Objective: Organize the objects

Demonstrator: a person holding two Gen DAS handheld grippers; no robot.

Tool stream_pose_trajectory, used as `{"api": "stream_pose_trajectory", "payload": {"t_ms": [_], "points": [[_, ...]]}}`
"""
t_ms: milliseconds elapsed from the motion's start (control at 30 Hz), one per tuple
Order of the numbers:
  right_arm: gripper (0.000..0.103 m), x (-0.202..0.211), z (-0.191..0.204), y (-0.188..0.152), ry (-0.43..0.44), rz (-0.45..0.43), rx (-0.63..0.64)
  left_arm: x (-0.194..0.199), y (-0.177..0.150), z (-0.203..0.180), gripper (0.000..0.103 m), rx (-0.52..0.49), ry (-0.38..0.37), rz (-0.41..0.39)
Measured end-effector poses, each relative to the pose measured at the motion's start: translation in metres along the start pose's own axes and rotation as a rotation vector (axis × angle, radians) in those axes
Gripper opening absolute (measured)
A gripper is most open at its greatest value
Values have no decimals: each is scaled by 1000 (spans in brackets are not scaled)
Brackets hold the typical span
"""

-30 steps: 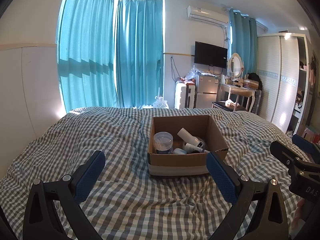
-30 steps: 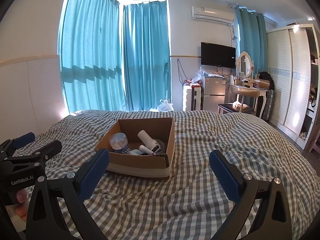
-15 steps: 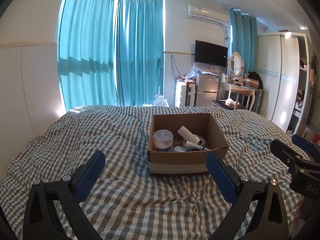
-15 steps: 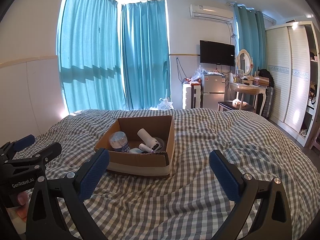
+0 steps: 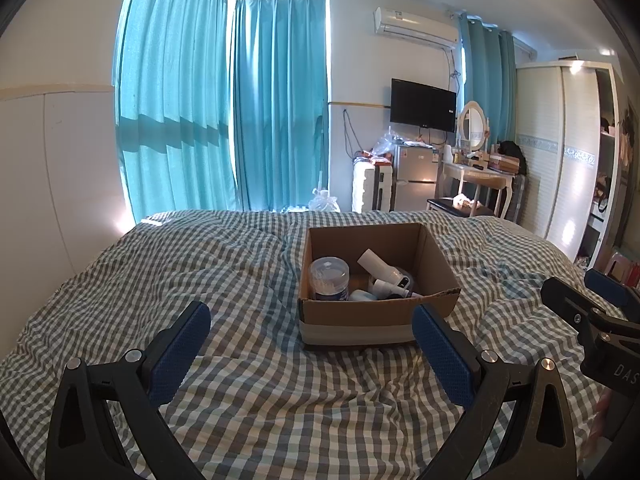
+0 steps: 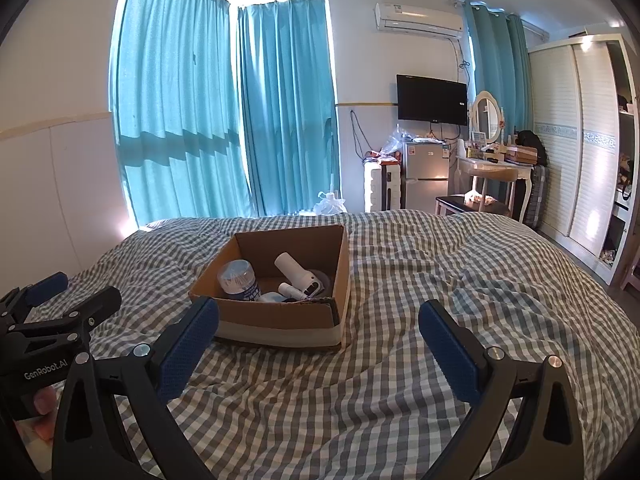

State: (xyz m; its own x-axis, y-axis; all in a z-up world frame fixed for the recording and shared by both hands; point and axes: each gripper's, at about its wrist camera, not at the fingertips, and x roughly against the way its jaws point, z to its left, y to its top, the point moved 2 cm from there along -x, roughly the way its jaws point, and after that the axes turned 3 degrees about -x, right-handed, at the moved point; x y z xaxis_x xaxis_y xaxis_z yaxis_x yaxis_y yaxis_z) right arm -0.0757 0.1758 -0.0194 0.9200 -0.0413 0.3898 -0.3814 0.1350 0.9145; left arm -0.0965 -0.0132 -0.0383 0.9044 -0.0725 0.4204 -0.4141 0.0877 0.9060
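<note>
An open cardboard box (image 5: 372, 320) (image 6: 280, 320) sits on the checked bed cover. It holds a round clear tub (image 5: 330, 278) (image 6: 238, 280), a white tube-shaped device (image 5: 386, 270) (image 6: 298, 272) and small pale items. My left gripper (image 5: 310, 344) is open and empty, just short of the box's near side. My right gripper (image 6: 320, 340) is open and empty, near the box's right front corner. Each gripper shows at the edge of the other's view: the right one in the left wrist view (image 5: 592, 312), the left one in the right wrist view (image 6: 52, 312).
The grey-and-white checked bed (image 5: 240, 272) fills the foreground. Teal curtains (image 5: 224, 112) hang behind it. A small fridge (image 5: 414, 180), a wall TV (image 5: 423, 105), a dressing table with mirror (image 5: 476, 160) and a white wardrobe (image 5: 560, 152) stand at the far right.
Both views have shifted slightly, and the box now sits a little lower in the left wrist view. Both grippers stay open and empty.
</note>
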Motion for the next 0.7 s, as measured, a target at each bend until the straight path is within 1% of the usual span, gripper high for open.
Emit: {"api": "stream_pose_trajectory", "payload": {"t_ms": [433, 567, 700], "points": [[101, -2, 1, -1, -4, 9, -1, 1, -2, 0, 103, -6, -5, 3], [101, -3, 1, -2, -1, 14, -7, 0, -1, -1, 103, -12, -28, 10], [101, -4, 1, -2, -4, 17, -1, 2, 1, -1, 103, -12, -17, 2]]}}
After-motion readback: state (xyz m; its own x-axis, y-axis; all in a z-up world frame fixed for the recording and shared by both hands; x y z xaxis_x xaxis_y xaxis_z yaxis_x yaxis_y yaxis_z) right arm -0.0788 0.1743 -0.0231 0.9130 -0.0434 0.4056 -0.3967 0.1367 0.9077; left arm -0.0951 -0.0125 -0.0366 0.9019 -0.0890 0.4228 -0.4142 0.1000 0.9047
